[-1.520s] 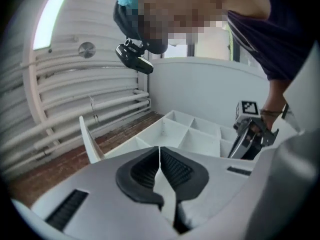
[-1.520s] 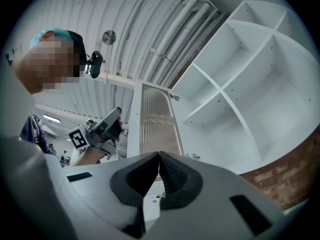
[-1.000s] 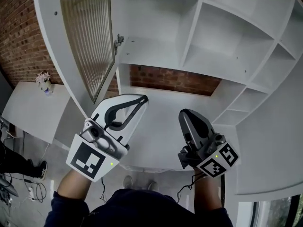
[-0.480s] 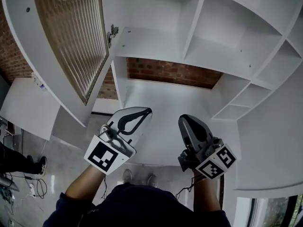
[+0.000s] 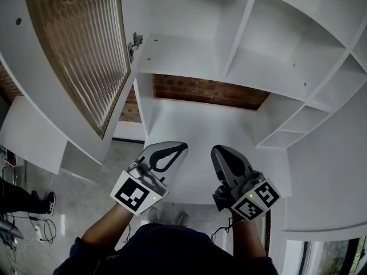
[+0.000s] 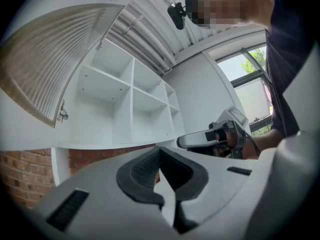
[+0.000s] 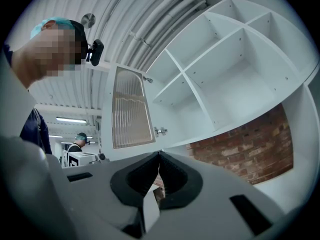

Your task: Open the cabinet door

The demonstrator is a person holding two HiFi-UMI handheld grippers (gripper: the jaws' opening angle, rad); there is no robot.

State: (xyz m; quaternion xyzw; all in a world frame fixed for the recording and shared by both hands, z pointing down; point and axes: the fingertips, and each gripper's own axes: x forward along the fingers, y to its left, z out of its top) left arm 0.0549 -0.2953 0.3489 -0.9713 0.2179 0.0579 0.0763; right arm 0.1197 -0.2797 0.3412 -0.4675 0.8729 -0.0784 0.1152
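the open cabinet door (image 5: pixel 80 56) looks light, its ribbed pane fragile, so take the frame edge; left gripper (image 5: pixel 182 147) and right gripper (image 5: pixel 217 150) sit closed, empty.

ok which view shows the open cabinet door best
The right gripper view: almost the whole cabinet door fits in frame, swung open. The head view cuts off its top; the left gripper view stretches it along the picture's edge.

Cabinet door (image 5: pixel 80 56) stands open at your upper left, hinged on the left edge of the shelf unit (image 5: pixel 232 36), which fills centre and right. Brick wall (image 5: pixel 206 91) sits below the shelves, behind the counter (image 5: pixel 195 125). Your left gripper (image 5: pixel 182 146) and right gripper (image 5: pixel 219 151) sit side by side over its near edge, apart from the door.
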